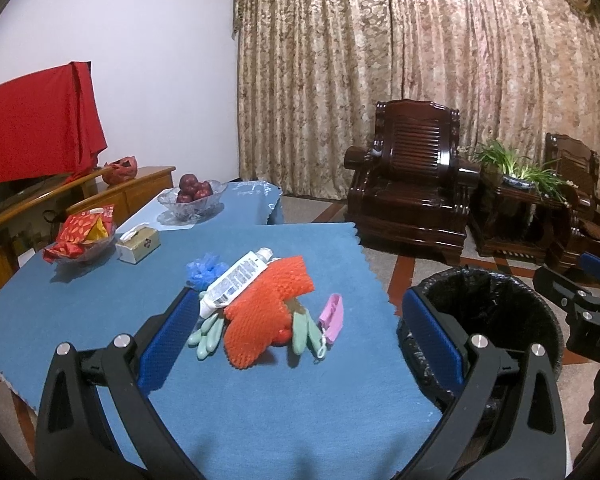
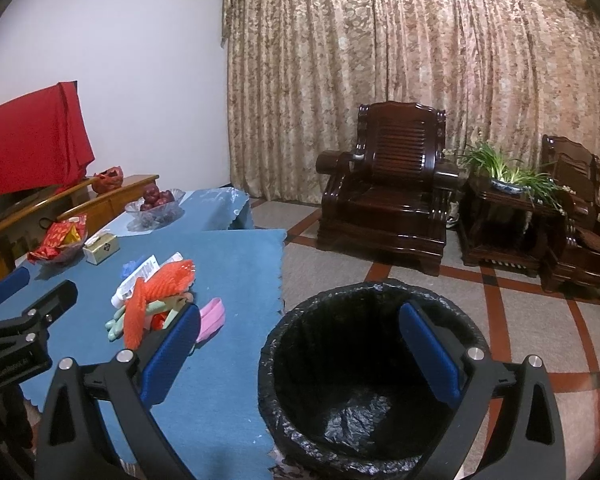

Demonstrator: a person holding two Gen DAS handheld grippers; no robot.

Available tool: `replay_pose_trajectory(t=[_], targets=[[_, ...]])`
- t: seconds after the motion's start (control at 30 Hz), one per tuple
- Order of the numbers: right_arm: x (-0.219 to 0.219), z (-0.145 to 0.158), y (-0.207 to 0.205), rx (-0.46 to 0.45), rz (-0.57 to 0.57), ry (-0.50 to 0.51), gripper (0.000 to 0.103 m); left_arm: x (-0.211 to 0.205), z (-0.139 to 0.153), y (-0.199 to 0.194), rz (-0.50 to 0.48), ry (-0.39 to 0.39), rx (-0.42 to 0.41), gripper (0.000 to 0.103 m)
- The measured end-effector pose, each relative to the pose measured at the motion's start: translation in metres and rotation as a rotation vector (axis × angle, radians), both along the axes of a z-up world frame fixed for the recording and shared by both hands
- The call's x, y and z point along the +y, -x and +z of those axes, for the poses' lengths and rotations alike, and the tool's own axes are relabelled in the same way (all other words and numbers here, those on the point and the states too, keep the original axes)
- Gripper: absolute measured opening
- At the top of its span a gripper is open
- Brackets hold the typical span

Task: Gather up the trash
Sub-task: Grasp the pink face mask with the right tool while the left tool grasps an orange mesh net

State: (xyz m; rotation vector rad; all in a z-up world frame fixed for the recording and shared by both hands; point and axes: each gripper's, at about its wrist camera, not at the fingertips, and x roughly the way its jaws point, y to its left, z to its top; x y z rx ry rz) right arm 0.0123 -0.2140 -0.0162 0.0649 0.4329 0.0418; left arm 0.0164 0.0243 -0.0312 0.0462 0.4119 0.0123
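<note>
A pile of trash lies on the blue tablecloth point(image 1: 100, 312): an orange foam net point(image 1: 266, 304), a white tube point(image 1: 236, 280), a crumpled blue plastic piece point(image 1: 204, 268), pale green pieces point(image 1: 208, 334) and a pink item point(image 1: 332, 316). My left gripper point(image 1: 300, 340) is open and empty, just before the pile. A bin with a black liner point(image 2: 364, 380) stands on the floor right of the table; it also shows in the left wrist view point(image 1: 488, 308). My right gripper point(image 2: 300, 344) is open and empty above the bin's rim. The pile also shows in the right wrist view point(image 2: 160, 296).
On the table's far left stand a glass bowl of red packets point(image 1: 82, 236), a tissue box point(image 1: 138, 246) and a glass bowl of apples point(image 1: 192, 196). A wooden sideboard point(image 1: 132, 188) is beyond. Dark wooden armchairs point(image 2: 388, 184) and a potted plant point(image 2: 504, 176) stand across the tiled floor.
</note>
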Motion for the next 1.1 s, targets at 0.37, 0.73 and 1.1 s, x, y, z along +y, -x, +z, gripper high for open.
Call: replay_pose_trajectory(t=[0.37,0.73,1.1], targets=[[0.033,-0.021,-0.051,0.023,0.079,-0.023,0.097,0.059,-0.017,-0.043,0.138,0.033,0.035,0.098],[0.082,-0.066,-0.122,0.128,0.145,-0.022,0.097,0.116,-0.063,-0.091,0.209,0.03,0.128,0.098],[0.121,-0.111,-0.177,0.237,0.184,0.029,0.085,0.139,-0.093,-0.121,0.225,0.044,0.179,0.098]])
